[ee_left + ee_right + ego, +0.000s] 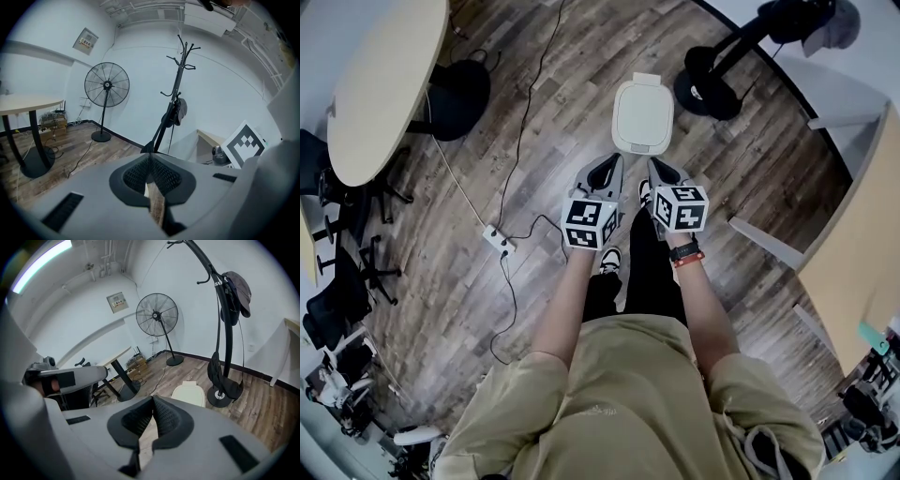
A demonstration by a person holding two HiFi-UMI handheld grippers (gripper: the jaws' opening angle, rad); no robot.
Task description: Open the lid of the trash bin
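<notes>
Bin (643,114), lid shut, stands on wood floor (534,141) just ahead of both grippers, near coat stand (712,80). L gripper (607,167) & R gripper (664,172) side by side, apart from bin; jaws together on each, nothing btwn.

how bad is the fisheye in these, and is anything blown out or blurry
Head view: strong fisheye, the floorboards bow round the trash bin, lighting even, no blur. Right gripper view: the coat stand bends into an arc; the ceiling light strip glares at upper left. Left gripper view: black round vignette, white walls flat and bright, the fan sharp.
</notes>
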